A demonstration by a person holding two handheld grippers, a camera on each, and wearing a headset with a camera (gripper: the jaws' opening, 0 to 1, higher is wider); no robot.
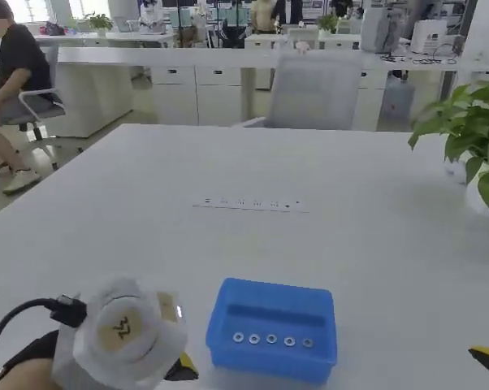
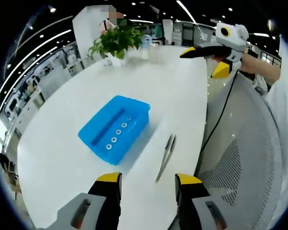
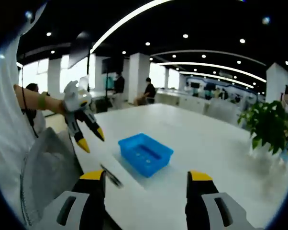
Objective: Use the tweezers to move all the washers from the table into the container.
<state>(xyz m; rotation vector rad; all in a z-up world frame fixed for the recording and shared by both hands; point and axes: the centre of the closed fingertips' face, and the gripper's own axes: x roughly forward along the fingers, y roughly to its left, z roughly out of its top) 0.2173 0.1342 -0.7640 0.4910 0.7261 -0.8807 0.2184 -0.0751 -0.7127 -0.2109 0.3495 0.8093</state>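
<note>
washers (image 1: 271,340): five small silver rings, each with a dark hole, in one straight row on the floor of the container, close together.
container (image 1: 269,363): a shallow blue plastic tray, rectangular with rounded corners and an open top. It sits flat on the worktop near the edge closest to me.
tweezers (image 2: 166,156): thin, silvery and pointed, lying flat on the worktop just beside the container but apart from it, between the tray and the near edge. Nothing holds them.
left gripper (image 2: 149,178): mine, low at the left of the head view, beside the container. Its black fingers (image 2: 109,187) with yellow tips are spread wide and hold nothing. In its own view the tweezers lie ahead of the gap between them. A black cable (image 1: 17,314) runs from its white body.
right gripper (image 3: 146,175): also spread wide with nothing between the tips, off to the right of the container and well apart from it. One yellow tip shows at the lower right edge of the head view.
worktop (image 1: 350,227): white, broad and smooth, with a short row of small marks across its middle that I cannot make out.
plant (image 1: 472,134): green and leafy, on the far right of the worktop.
chair (image 1: 309,89): grey, at the far side of the worktop.
person (image 1: 13,65): seated at another desk, far left.
</note>
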